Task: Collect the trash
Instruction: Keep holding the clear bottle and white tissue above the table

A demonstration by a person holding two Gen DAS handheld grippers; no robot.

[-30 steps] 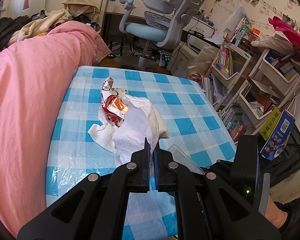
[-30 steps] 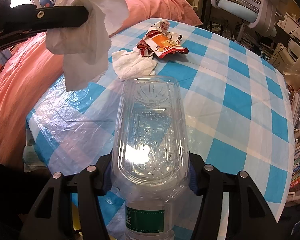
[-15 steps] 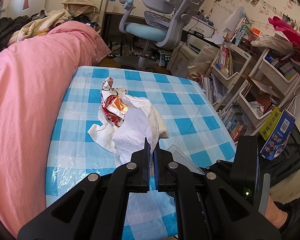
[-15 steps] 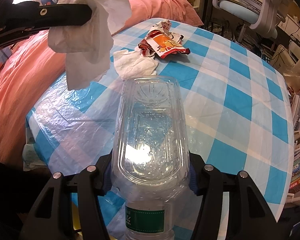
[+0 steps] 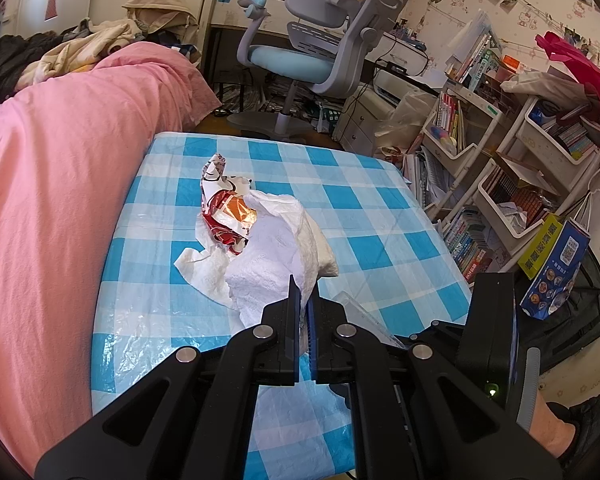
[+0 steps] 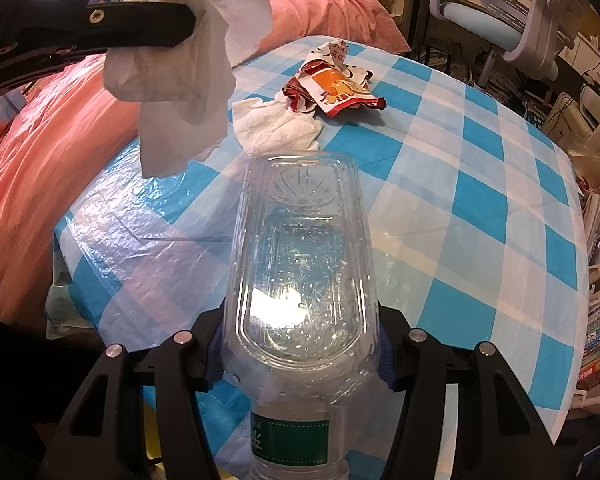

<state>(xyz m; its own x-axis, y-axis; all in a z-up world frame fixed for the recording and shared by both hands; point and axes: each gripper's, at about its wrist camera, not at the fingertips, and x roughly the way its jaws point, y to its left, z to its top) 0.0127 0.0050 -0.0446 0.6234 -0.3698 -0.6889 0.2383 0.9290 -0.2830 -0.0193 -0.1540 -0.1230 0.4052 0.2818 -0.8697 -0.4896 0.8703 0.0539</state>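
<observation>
My left gripper (image 5: 303, 300) is shut on a crumpled white tissue (image 5: 278, 256) and holds it above the blue-checked table (image 5: 364, 216); the tissue also shows hanging in the right wrist view (image 6: 188, 68) under that gripper (image 6: 192, 26). My right gripper (image 6: 300, 356) is shut on a clear plastic bottle (image 6: 300, 264) with a green label, held over the table's near edge. A red and white snack wrapper (image 5: 224, 208) (image 6: 332, 84) and a second white tissue (image 5: 204, 268) (image 6: 276, 124) lie on the table.
A pink bed (image 5: 52, 184) runs along the table's left side. A grey-blue office chair (image 5: 312, 52) stands beyond the far edge. White shelf carts with books (image 5: 500, 168) and a blue box (image 5: 556, 264) stand to the right.
The held tissue has drifted a little to the right in the right wrist view. Nothing else has visibly moved.
</observation>
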